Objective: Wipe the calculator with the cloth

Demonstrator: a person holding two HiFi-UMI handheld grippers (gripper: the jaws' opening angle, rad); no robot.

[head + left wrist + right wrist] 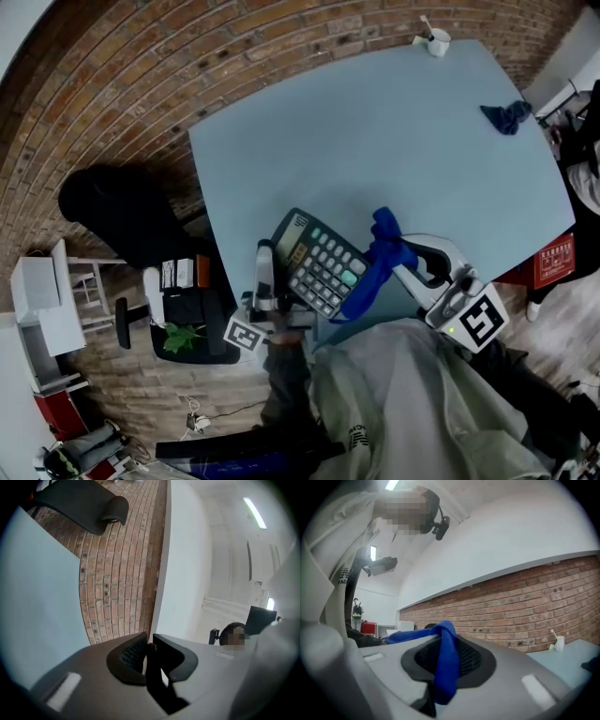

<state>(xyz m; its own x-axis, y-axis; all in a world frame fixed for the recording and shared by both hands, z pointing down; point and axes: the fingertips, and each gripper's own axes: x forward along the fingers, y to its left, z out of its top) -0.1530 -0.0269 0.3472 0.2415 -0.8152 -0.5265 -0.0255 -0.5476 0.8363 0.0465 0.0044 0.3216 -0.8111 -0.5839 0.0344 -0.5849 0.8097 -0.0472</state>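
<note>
Finds the calculator (319, 262) raised over the near edge of the tabletop (375, 141), keys facing up, its lower left edge pinched in the narrow jaws of the left hand-held gripper (270, 267). Notes the right hand-held gripper (401, 255) clamped on the cloth (380, 246), blue, draped down over the calculator's right edge and touching it. Records a second cloth (506, 115) and a cup (437, 41) lying well apart on the far side of the tabletop.
</note>
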